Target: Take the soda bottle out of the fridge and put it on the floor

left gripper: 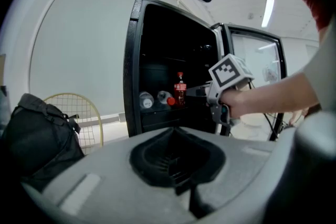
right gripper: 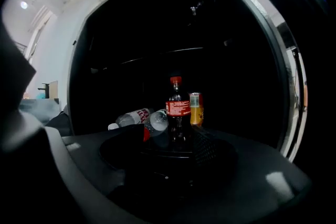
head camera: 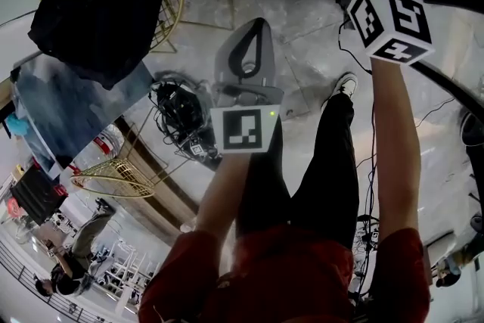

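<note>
The soda bottle (right gripper: 177, 113), dark with a red cap and red label, stands upright on a shelf of the open black fridge (left gripper: 134, 65). The same bottle (left gripper: 180, 89) is small in the left gripper view. My right gripper (right gripper: 168, 141) is open, its dark fingers (right gripper: 207, 145) on either side of the bottle's base with gaps left over. From the left gripper view, the right gripper (left gripper: 197, 92) reaches into the fridge beside the bottle. My left gripper (head camera: 257, 26) hangs back over the floor, jaws shut on nothing. In the head view the fridge is hidden.
Two clear bottles (right gripper: 134, 117) lie on the shelf left of the soda, and an orange can (right gripper: 196, 108) stands behind it. The fridge door (left gripper: 257, 71) hangs open at right. A black bag on a gold wire chair (left gripper: 37, 134) and tangled cables (head camera: 181, 113) lie to the left.
</note>
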### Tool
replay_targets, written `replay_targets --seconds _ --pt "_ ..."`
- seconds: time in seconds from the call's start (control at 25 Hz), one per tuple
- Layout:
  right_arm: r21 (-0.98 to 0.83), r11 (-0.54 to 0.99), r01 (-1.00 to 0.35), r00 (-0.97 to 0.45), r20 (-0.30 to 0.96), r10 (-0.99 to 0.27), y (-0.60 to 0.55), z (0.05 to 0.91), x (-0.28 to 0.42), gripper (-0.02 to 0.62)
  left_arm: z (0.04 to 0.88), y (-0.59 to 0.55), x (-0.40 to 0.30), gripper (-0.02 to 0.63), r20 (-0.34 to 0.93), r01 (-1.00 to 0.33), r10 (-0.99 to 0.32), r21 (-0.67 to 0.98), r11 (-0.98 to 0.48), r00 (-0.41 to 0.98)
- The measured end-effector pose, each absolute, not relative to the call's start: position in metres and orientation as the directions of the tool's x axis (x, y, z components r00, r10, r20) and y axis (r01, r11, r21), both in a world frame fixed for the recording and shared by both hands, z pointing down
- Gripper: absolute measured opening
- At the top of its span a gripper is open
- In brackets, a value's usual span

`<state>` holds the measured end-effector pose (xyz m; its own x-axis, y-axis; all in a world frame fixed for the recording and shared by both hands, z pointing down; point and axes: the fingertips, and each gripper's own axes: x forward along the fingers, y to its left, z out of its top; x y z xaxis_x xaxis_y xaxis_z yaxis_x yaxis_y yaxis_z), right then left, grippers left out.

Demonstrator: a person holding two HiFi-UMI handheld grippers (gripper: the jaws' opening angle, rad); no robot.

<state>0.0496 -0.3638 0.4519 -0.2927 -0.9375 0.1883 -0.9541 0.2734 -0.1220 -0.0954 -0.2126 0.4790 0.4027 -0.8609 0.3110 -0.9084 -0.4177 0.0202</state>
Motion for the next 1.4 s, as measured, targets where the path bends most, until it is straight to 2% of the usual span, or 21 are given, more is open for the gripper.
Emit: replay_targets --seconds 0.56,1.4 --pt "-0.137 0.238 -0.962 -0.26 0.18 -0.949 -0.428 0.446 0.056 0.265 0.49 -0.204 -0.09 0.0 0.329 -0.91 -0.854 0.051 -0.411 0.404" --pt "-0.049 0.237 -0.97 -0.242 0.193 -0.951 -0.477 0.437 0.049 0.281 0.504 -0.187 -0.106 0.0 0.377 -0.927 -0.851 0.064 -0.369 0.365"
